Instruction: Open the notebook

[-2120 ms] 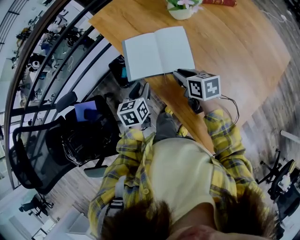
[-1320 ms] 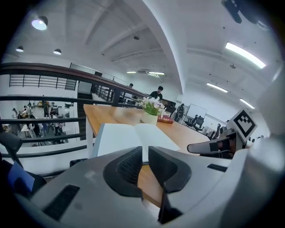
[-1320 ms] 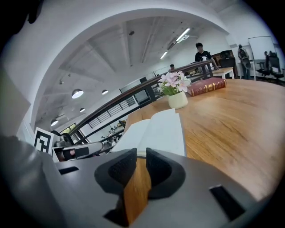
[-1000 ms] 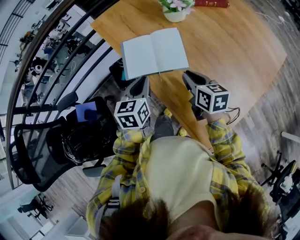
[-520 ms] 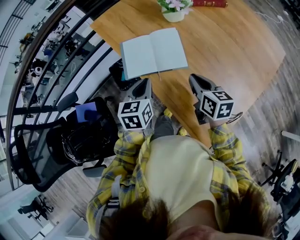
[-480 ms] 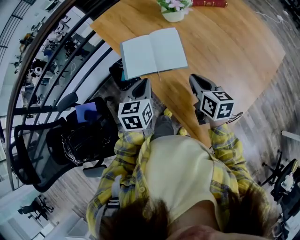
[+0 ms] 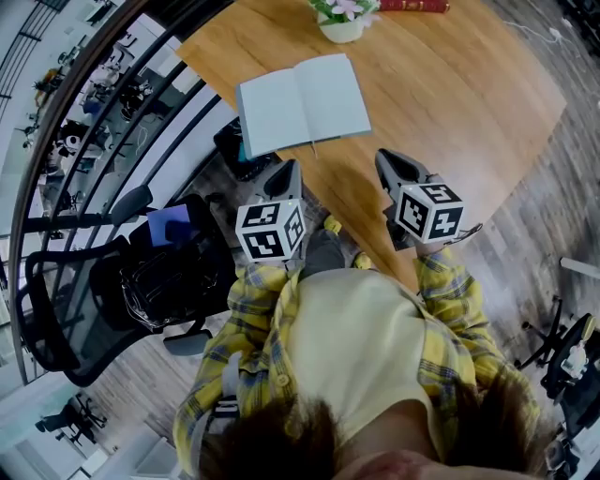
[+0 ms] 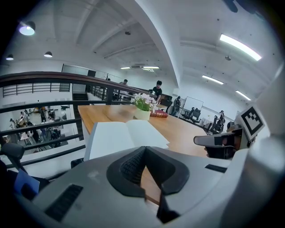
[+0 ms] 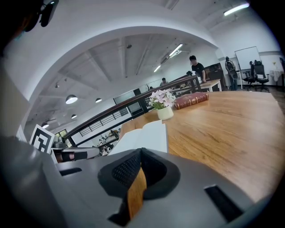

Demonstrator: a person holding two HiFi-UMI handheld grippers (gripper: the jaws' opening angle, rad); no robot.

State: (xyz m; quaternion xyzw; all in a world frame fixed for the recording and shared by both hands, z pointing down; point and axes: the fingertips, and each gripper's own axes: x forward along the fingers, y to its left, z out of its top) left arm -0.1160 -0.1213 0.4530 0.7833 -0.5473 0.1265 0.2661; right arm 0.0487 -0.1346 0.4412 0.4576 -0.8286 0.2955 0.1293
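Note:
The notebook (image 7: 302,101) lies open and flat on the wooden table (image 7: 469,84), showing blank pale pages, near the table's left corner. It also shows ahead in the left gripper view (image 8: 124,136) and in the right gripper view (image 9: 144,133). My left gripper (image 7: 286,173) hovers off the table's near edge, short of the notebook. Its jaws have just closed and stand shut with nothing between them (image 8: 144,149). My right gripper (image 7: 389,161) sits over the near table edge, right of the notebook and apart from it. It too has just closed and is shut and empty (image 9: 140,151).
A white pot of flowers (image 7: 339,21) and a red book (image 7: 412,6) stand at the table's far side. A dark railing (image 7: 112,103) runs left of the table, with a black office chair (image 7: 84,309) beside me. People stand far off in the room.
The right gripper has drawn back from the notebook's near edge toward me, and its jaws have closed. The left gripper has closed as well. The notebook stays open throughout.

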